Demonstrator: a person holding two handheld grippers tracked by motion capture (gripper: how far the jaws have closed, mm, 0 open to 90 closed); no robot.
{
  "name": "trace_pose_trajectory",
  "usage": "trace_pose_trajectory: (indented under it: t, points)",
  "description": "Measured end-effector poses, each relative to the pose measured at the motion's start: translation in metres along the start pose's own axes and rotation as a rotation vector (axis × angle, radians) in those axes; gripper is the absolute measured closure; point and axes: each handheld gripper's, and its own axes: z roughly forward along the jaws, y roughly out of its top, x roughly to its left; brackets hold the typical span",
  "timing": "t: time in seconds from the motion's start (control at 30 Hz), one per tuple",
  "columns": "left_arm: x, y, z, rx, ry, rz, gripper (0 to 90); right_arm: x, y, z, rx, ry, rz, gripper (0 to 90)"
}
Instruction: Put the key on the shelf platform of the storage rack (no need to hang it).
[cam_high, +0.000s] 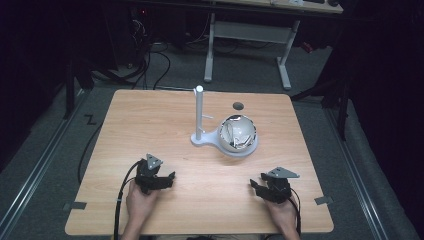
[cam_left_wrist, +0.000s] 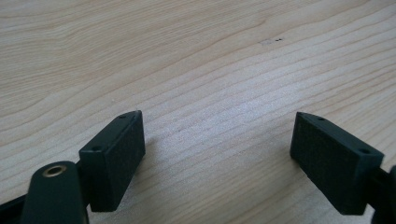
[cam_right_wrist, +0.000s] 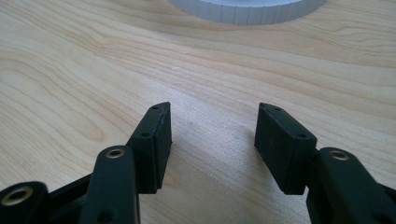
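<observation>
Grippers, left (cam_high: 169, 176) and right (cam_high: 256, 186), rest empty, jaws apart.

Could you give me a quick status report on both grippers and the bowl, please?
Left gripper and right gripper open, empty, low at the near table edge. Bowl sits on white stand, untouched, far of both. Nothing between.

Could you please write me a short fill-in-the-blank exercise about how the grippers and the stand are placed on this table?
1. The jaws of the left gripper stand ____ with nothing between them.
2. The right gripper hovers over the bare wooden ____.
3. The white post stands ____ on its base.
4. The round bowl sits to the ____ of the post in the high view.

Missing words: open; table; upright; right
</observation>
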Motion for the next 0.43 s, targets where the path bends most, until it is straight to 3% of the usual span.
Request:
trace_pose_trajectory:
  t: [0.07,0.43]
  points:
    - [0.0,0.0,0.0,0.0,0.0,-0.001,18.3,0.0031,0.0004,0.0009,0.006,-0.024,-0.033,44.8]
    - [0.0,-0.0001,-0.0001,0.0,0.001,-0.002,18.3,0.0031,0.0008,0.0015,0.007,-0.027,-0.031,43.1]
